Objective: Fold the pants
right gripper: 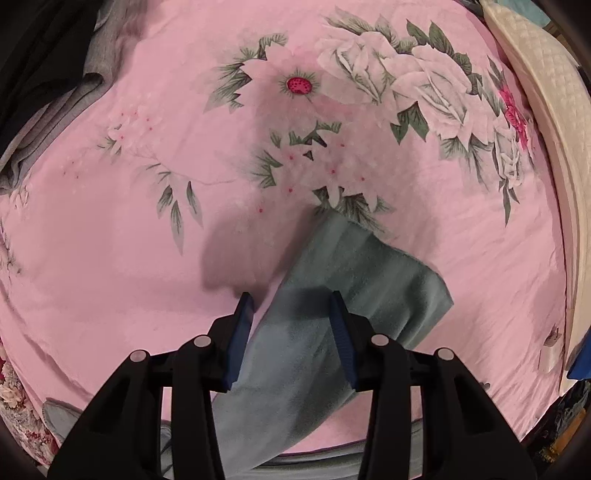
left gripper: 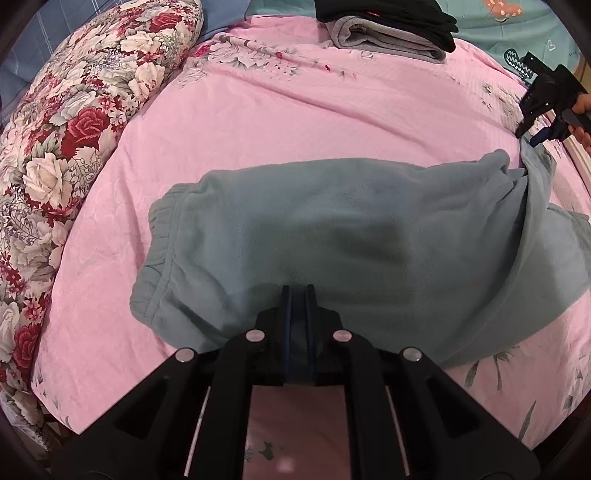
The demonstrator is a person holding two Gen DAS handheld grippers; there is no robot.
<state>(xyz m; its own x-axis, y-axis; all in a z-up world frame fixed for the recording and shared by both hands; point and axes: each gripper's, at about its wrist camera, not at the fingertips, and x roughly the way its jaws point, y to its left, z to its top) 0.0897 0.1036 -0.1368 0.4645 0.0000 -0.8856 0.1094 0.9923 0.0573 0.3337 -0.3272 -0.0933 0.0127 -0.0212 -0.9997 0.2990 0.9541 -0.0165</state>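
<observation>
The left gripper is clenched: its two blue pads press together on a pinch of the pants at their near edge. The pants are grey-green fleece and lie across the pink bedsheet, with the elastic waistband at the left and the legs running to the right.

The right gripper is released, jaws wide apart. One pant leg passes through the gap between the blue pads; the right pad sits against the fabric, and the left pad stands clear of it above the sheet. The leg end lies flat on the printed flowers just beyond.

In the left view the right gripper appears at the far right edge above the leg, partly cut off, with fingers of the holding hand visible.

No readable writing or labels show.

Far left is a floral quilt. At the far edge is a folded grey garment under a black one, whose top is cut off.
</observation>
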